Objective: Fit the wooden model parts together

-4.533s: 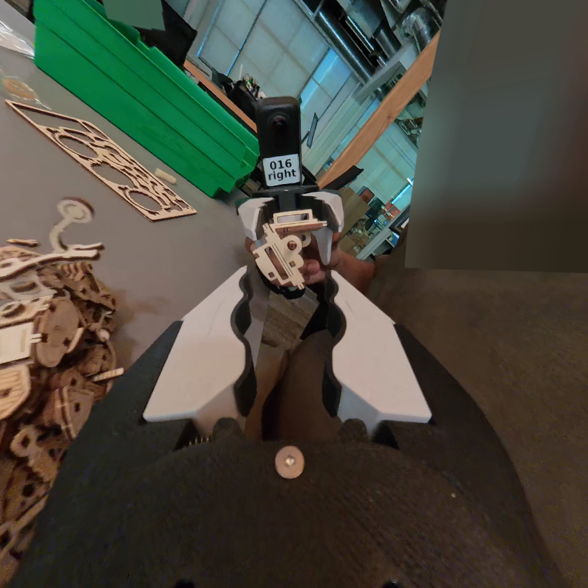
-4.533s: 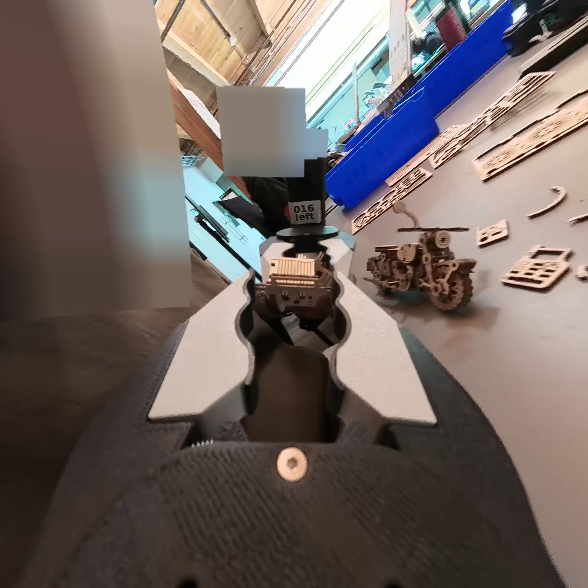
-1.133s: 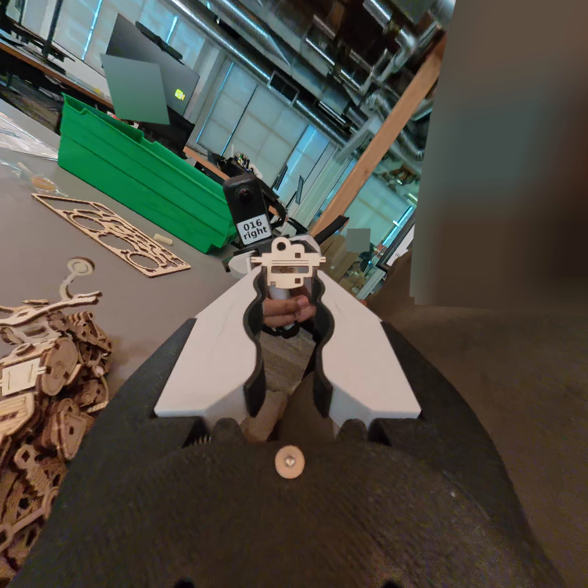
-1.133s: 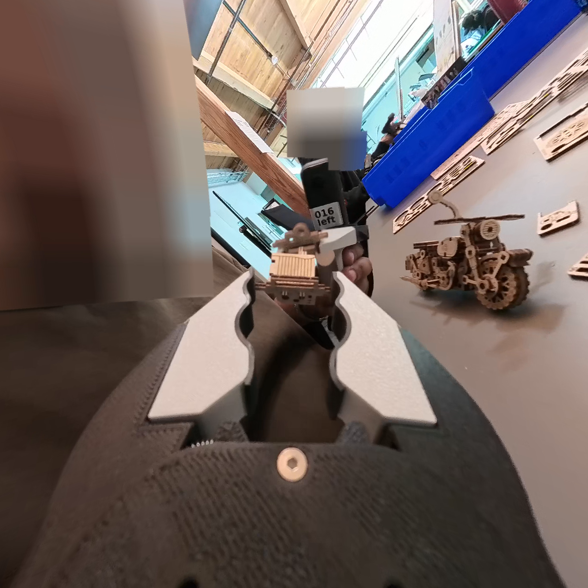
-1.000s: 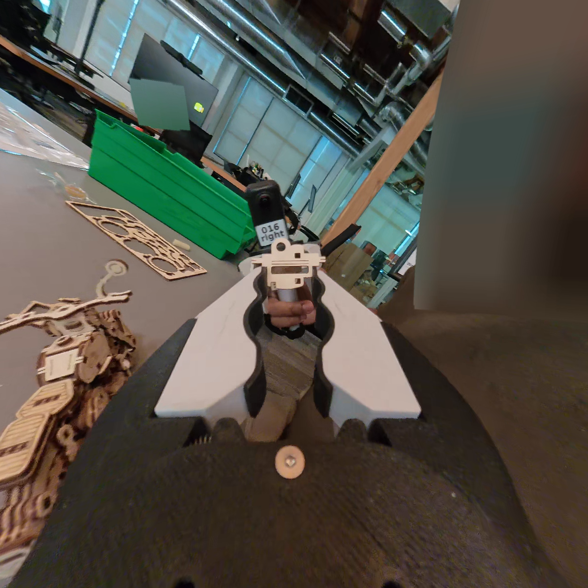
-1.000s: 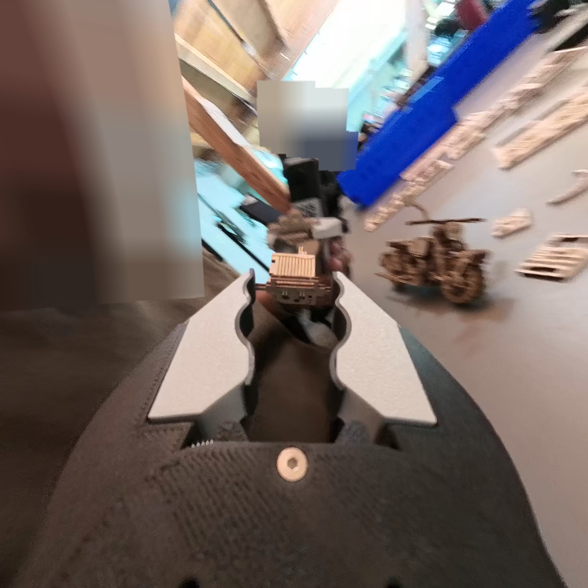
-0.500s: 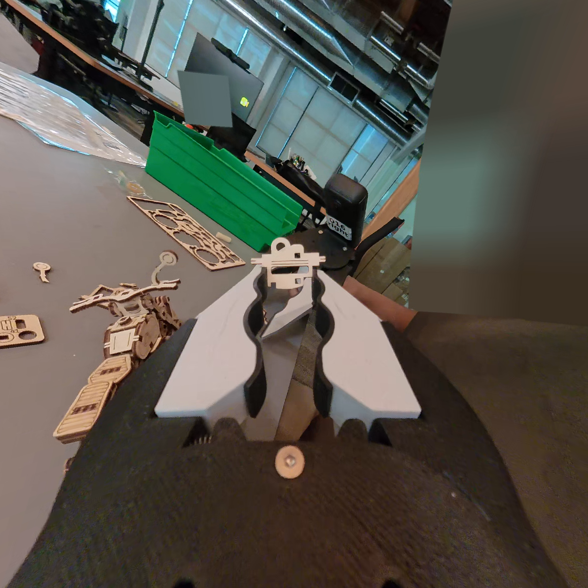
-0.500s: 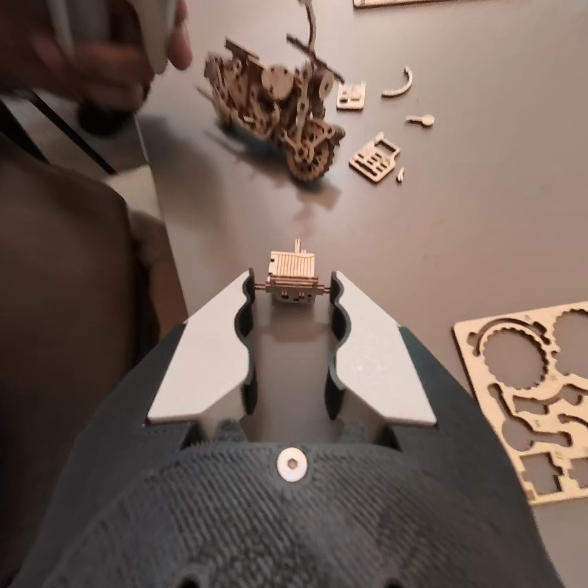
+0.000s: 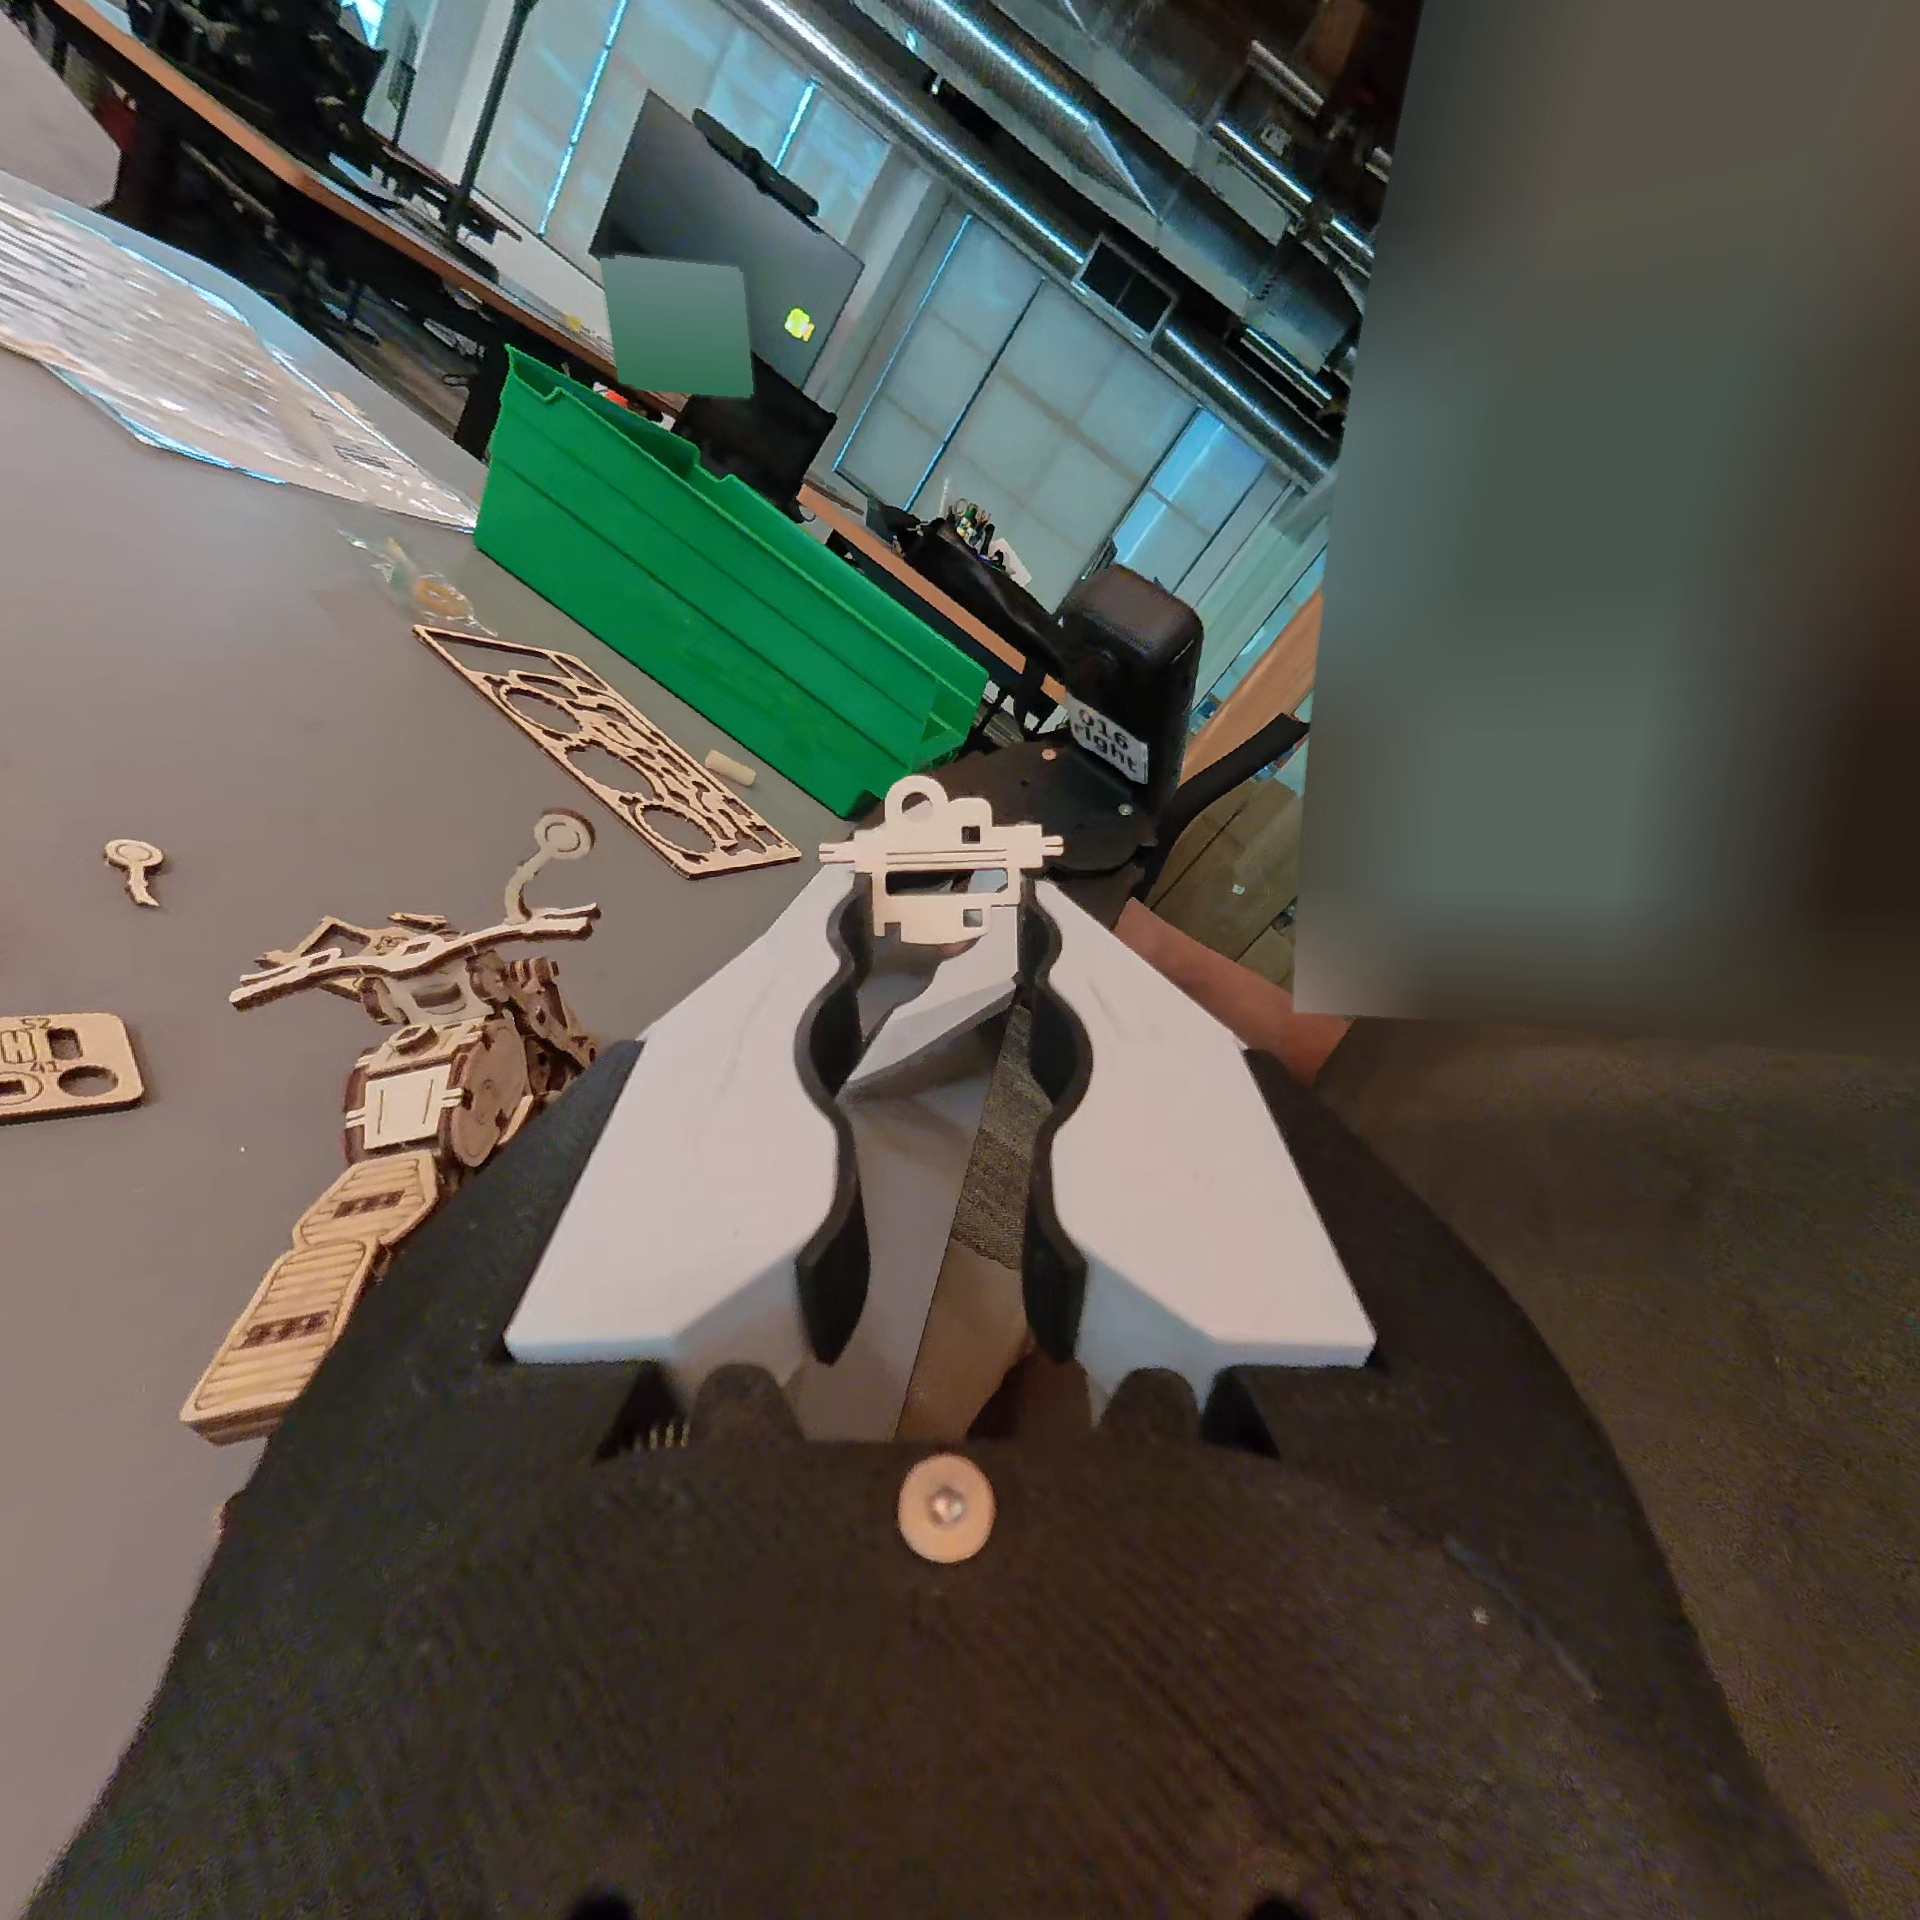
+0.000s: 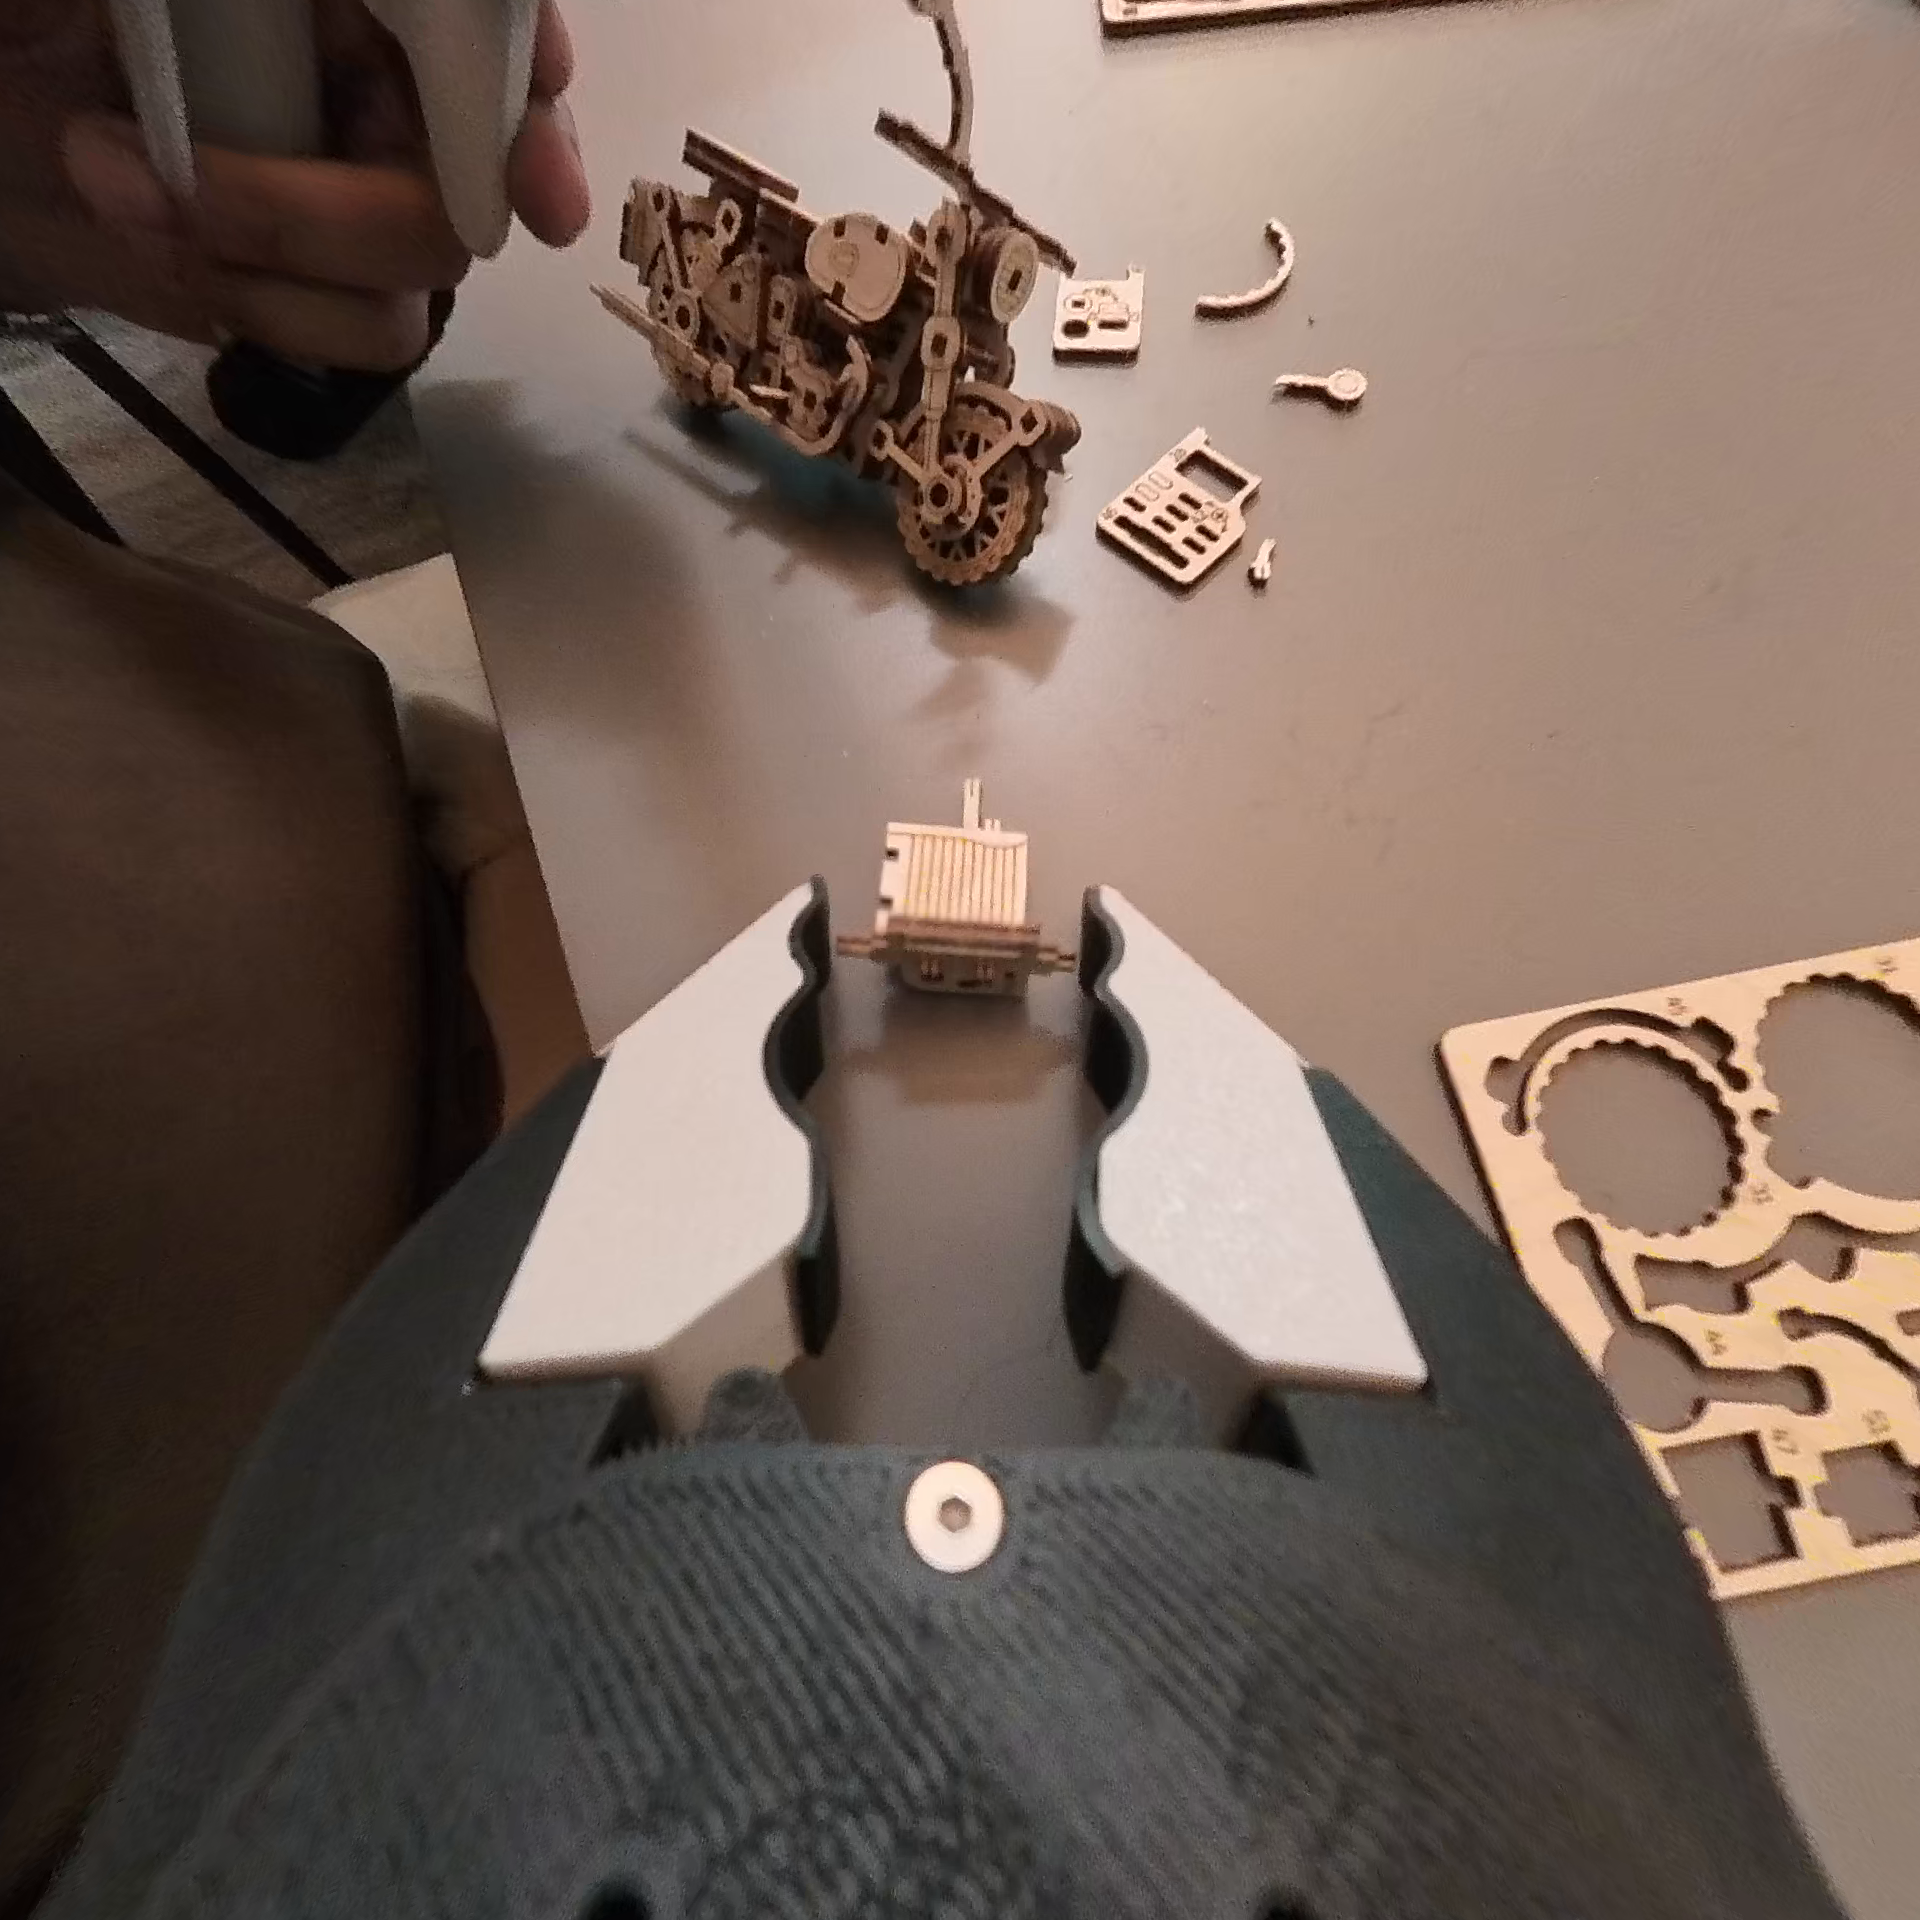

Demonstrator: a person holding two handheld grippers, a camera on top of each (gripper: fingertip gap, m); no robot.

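My left gripper (image 9: 940,906) is shut on a flat pale wooden part (image 9: 935,868) with a loop on top, held in the air at the table's near edge. My right gripper (image 10: 954,927) points down at the table and is open. A small slatted wooden sub-assembly (image 10: 956,883) stands on the table between its fingertips, with a thin gap at each axle pin. The wooden motorcycle model (image 10: 852,343) stands beyond it, and also shows in the left wrist view (image 9: 436,1039). The right gripper's camera housing (image 9: 1127,665) shows behind the flat part.
A cut-out plywood sheet (image 10: 1714,1247) lies at right. Loose parts lie past the motorcycle: a small plate (image 10: 1101,312), a curved strip (image 10: 1252,275), a key-shaped piece (image 10: 1325,387), a grid piece (image 10: 1179,509). A green bin (image 9: 707,623) and another sheet (image 9: 613,748) lie farther off. A hand (image 10: 312,208) is at top left. My hands' fingertips stand some 12 centimeters from each other. The grid piece (image 10: 1179,509) sits 10 centimeters or so from the ends of my right fingers.
My right gripper swung from facing the left gripper down to the table with the sub-assembly, and its fingers have come off the pins. My left gripper keeps the flat part.
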